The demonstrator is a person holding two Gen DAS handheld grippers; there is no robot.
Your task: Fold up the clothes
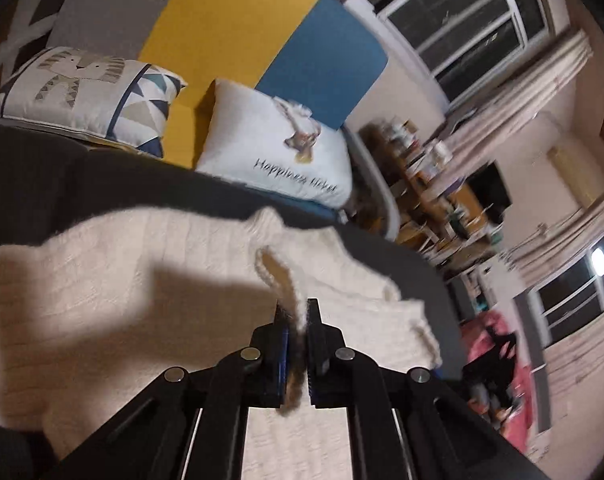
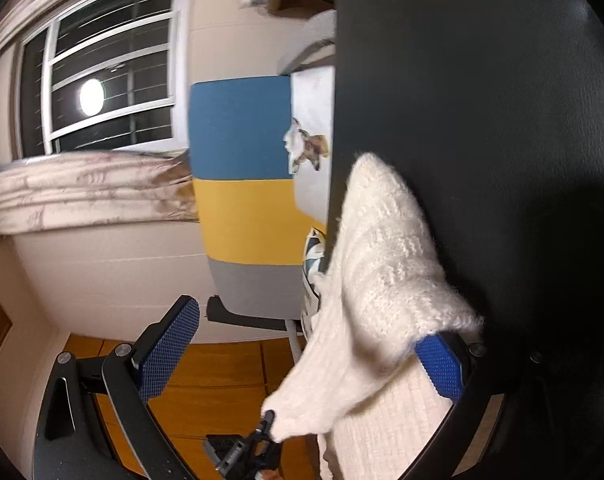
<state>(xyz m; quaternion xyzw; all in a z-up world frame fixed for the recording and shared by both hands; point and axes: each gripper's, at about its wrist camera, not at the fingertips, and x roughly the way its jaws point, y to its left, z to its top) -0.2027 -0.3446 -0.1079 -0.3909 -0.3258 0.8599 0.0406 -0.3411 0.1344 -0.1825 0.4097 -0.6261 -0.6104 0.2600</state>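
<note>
A cream knit sweater (image 1: 142, 272) lies spread on a dark surface (image 1: 82, 184). My left gripper (image 1: 296, 310) is shut on a raised edge of the sweater, and the fabric runs down between its blue pads. In the right wrist view the sweater (image 2: 385, 256) hangs in a thick fold against the dark surface (image 2: 481, 120). My right gripper (image 2: 305, 326) stands wide open, with the fold resting over its right finger (image 2: 441, 364) and its left finger (image 2: 170, 352) free in the air. The left gripper (image 2: 258, 440) shows at the bottom, pinching a corner of the sweater.
Two printed pillows (image 1: 90, 92) (image 1: 278, 148) lean on a yellow, blue and grey padded panel (image 1: 230, 20). Windows (image 1: 473, 20) with curtains, a cluttered shelf (image 1: 421, 168) and a pink cloth (image 1: 497, 344) are at the right. A wooden floor (image 2: 222, 380) lies below.
</note>
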